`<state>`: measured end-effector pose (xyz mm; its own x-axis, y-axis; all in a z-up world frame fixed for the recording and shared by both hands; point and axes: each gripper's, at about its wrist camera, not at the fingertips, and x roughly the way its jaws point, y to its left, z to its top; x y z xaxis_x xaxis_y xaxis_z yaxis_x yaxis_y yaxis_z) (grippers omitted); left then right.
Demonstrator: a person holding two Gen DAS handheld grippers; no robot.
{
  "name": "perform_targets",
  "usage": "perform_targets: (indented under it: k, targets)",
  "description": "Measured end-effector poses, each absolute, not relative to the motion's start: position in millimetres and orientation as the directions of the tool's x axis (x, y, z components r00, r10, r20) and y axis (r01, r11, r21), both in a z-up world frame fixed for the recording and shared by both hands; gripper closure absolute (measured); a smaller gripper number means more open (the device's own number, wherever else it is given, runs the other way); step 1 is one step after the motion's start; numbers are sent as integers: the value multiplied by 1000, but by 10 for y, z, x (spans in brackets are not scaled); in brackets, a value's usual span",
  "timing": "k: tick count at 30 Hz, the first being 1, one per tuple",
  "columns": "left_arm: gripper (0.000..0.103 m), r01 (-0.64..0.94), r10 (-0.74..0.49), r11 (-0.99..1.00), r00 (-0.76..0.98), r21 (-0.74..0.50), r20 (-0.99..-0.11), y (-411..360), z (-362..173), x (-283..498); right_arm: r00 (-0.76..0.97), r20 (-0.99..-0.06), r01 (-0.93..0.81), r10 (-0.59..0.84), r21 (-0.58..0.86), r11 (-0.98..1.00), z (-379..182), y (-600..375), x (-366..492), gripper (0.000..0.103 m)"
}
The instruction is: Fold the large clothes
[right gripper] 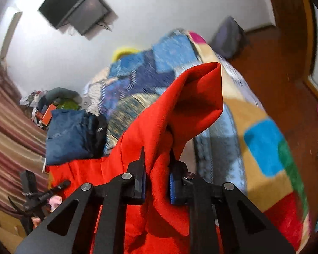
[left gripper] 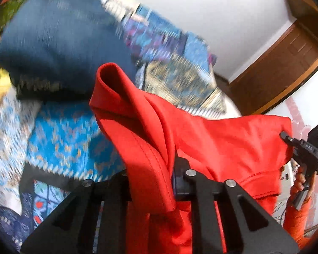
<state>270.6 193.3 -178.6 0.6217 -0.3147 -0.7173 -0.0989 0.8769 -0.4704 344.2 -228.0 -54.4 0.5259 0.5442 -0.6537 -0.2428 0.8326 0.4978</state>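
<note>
Keeping left claw [left gripper: 171, 182] and right claw [right gripper: 156, 182] each pinched on the bright red soft fabric garment [left gripper: 222, 148] hanging between them, better to pull evenly apart before lowering onto the patterned blue bed cover [left gripper: 59, 131] beneath.

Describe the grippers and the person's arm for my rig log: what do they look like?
Both grippers, left gripper and right gripper, are matte black with triangular cut-outs, silver pivot bolts and blue finger pads. The hand wears an orange sleeve.
</note>
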Motion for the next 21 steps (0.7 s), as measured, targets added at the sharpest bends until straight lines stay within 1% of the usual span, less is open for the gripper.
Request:
perform_targets:
  k: [2, 7, 11, 14, 16, 21]
  targets:
    - [87, -67, -310, 883, 659, -465, -685, 1931, -1521, 2734, 548, -637, -275, 542, 475, 836, -404, -2221, 3455, 90]
    - [87, 3, -266, 920, 741, -393, -617, 1889, -901, 2870, 601, -583, -298, 546, 470, 831, -133, -2189, 3627, 90]
    - [87, -14, -200, 943, 773, -332, -602, 1922, -691, 3073, 640, -568, -294, 518, 442, 847, -63, -2165, 3854, 90]
    - [87, -34, -181, 946, 770, -323, -611, 1959, -750, 3290, 644, -572, -288, 508, 435, 853, -129, -2149, 4002, 90]
    - [87, -51, -169, 948, 757, -315, -631, 1985, -855, 3433, 634, -596, -282, 493, 416, 865, -252, -2099, 4123, 90]
    - [87, -109, -109, 963, 683, -248, -722, 2003, -1373, 3882, 596, -672, -250, 440, 365, 897, -656, -1945, 4375, 90]
